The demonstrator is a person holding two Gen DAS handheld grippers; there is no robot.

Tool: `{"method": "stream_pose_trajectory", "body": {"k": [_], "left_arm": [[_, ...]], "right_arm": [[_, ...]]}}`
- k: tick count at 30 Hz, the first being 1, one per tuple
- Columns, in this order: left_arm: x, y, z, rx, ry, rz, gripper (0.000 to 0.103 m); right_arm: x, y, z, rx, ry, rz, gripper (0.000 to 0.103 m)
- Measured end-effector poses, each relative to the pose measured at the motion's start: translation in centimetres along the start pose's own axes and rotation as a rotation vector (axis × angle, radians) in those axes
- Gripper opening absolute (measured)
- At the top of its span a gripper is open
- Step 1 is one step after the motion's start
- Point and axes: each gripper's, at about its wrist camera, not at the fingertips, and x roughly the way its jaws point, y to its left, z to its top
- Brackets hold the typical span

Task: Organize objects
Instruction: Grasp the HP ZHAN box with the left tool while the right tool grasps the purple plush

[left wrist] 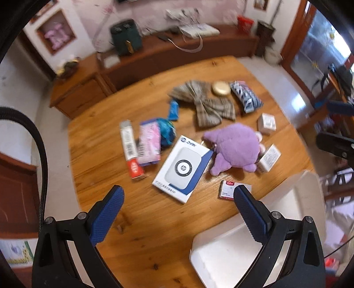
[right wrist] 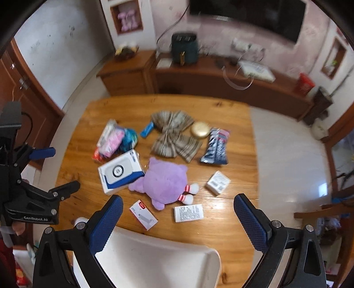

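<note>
Wooden table (right wrist: 232,137) strewn, both grippers' jaws spread empty, television (right wrist: 247,15) (right view only)

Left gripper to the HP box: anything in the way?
Nothing visible. The left gripper is open above the wooden table, and only bare tabletop lies between its fingertips and the white-and-blue HP box. The purple plush touches the box's far right edge, not the approach side.

Soft daylight; motion blur — fisheye-bent edges
</note>
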Motion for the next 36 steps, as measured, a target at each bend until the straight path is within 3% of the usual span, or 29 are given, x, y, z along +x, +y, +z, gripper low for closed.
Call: {"method": "stream_pose_trajectory", "body": {"k": [4,10,16,28,32,36], "left_arm": [[4.4,-0.4,0.8,0.061,0.051,0.023,0.100],[9.1,-0.9,1.0,0.138,0.143,-0.006,0.099],[11.2,-1.6,1.1,0.204,0.165,0.016,0.099],[14.1,-2.1,0.6,0.245,0.216,0.041,0.099],[14.5,-2.1,0.3,0.252,0.228,0.040,0.097],[14.6,-2.4,0.1,0.246,0.223,0.038,0.090]], "right_arm": [[5.9,-0.3,1.1,0.004,0.077,0.065,0.101],[12.3,0.0,2.0,0.010,0.165,0.109,0.101],[15.8,0.4,1.9,-0.021,0.230,0.064,0.101],[19.6,1.4,1.4,0.000,0.318,0.150,0.100],[19.8,2.3,1.2,-0.028,0.318,0.148,0.069],[19.3,2.2,1.2,-0.021,0.297,0.139,0.065]]}}
